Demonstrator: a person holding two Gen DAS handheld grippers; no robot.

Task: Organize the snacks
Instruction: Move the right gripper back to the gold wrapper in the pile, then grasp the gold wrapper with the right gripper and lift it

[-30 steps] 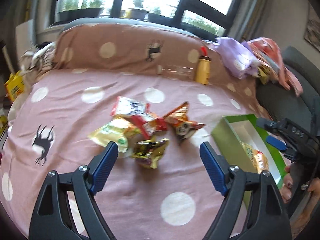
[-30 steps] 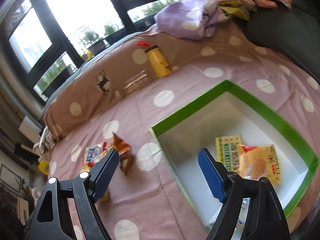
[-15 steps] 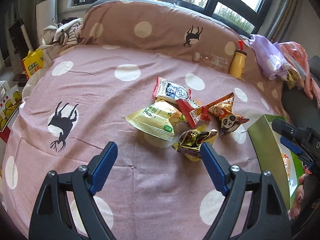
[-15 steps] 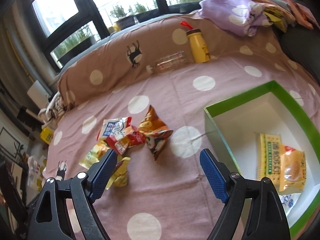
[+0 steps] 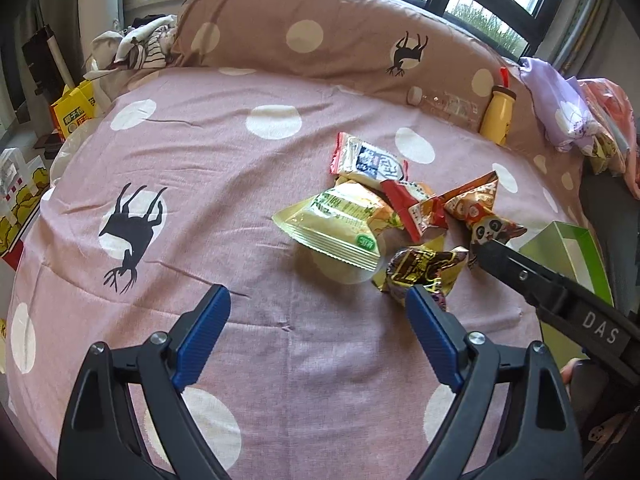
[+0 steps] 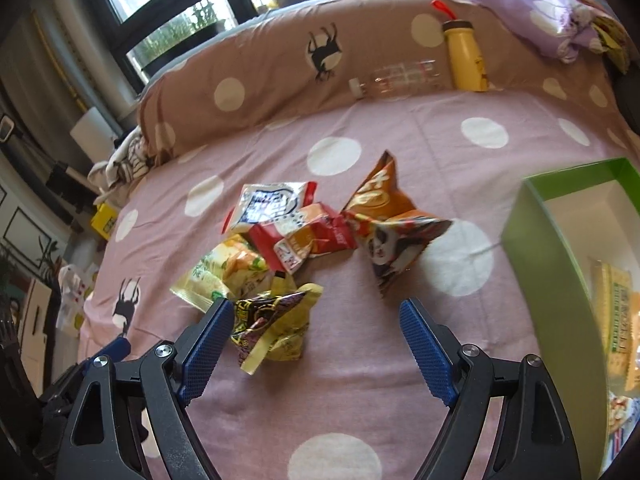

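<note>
A pile of snack packets lies on the pink dotted bedspread: a white-and-red packet [image 5: 366, 160] [image 6: 272, 204], a yellow-green one [image 5: 340, 220] [image 6: 220, 272], a red one [image 5: 416, 208] [image 6: 304, 236], an orange panda bag [image 5: 480, 208] [image 6: 388, 224] and a black-and-gold packet [image 5: 424, 268] [image 6: 272, 316]. My left gripper [image 5: 316, 300] hovers just short of the pile, its jaws opening with nothing between them. My right gripper [image 6: 316, 308] is open, its left pad beside the black-and-gold packet. The green box [image 6: 552, 260] [image 5: 568, 248] on the right holds a few packets [image 6: 616, 308].
A yellow bottle [image 6: 466, 60] and a clear bottle [image 6: 400, 78] lean against the brown bolster [image 6: 280, 64] at the back. Purple cloth [image 6: 552, 28] is heaped at the far right. Bags and clutter stand off the bed's left edge [image 5: 72, 112].
My right gripper has swung left from over the green box to the snack pile, and one of its fingers now shows in the left wrist view. My left gripper has come lower and nearer the pile.
</note>
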